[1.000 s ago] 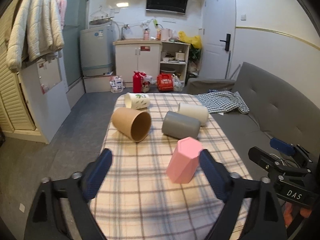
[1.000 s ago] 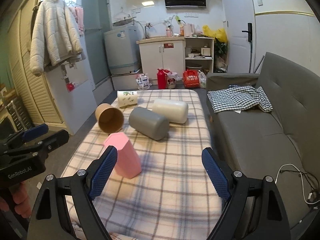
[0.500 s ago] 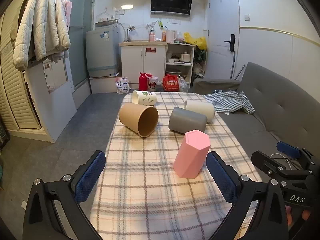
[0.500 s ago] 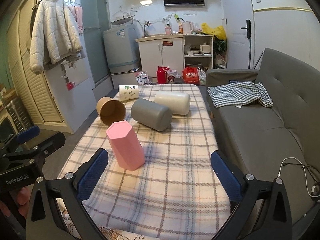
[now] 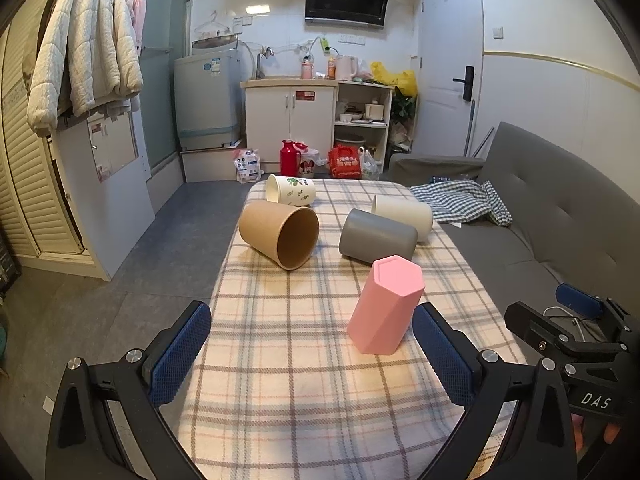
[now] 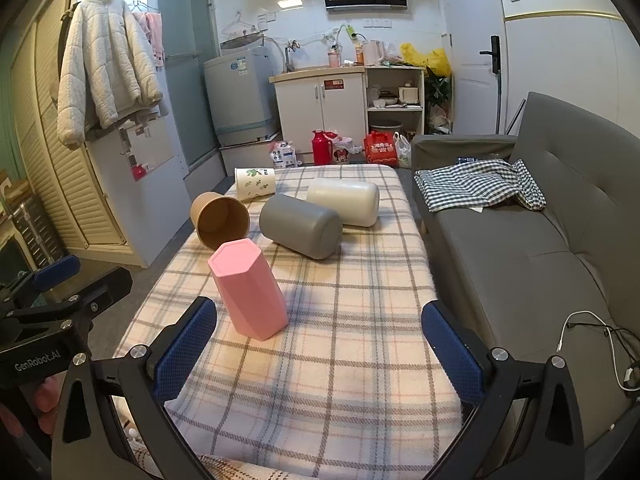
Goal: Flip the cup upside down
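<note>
Your left tool (image 5: 312, 354) and right tool (image 6: 319, 346) both sit spread wide, gripping nothing. Pink cup (image 5: 385, 305) stands mouth-down on the checked table (image 5: 304, 384), touching neither tool.

Five cups sit on the plaid-covered table (image 5: 304, 360): one pink hexagonal cup (image 5: 385, 305) standing mouth down and four on their sides beyond it. Those four are one brown paper cup (image 5: 280, 233), one grey plastic cup (image 5: 376, 237), one cream plastic cup (image 5: 404, 213) and one white leaf-printed paper cup (image 5: 291, 189).

Five cups (image 5: 385, 305) on table (image 5: 304, 376)
</note>
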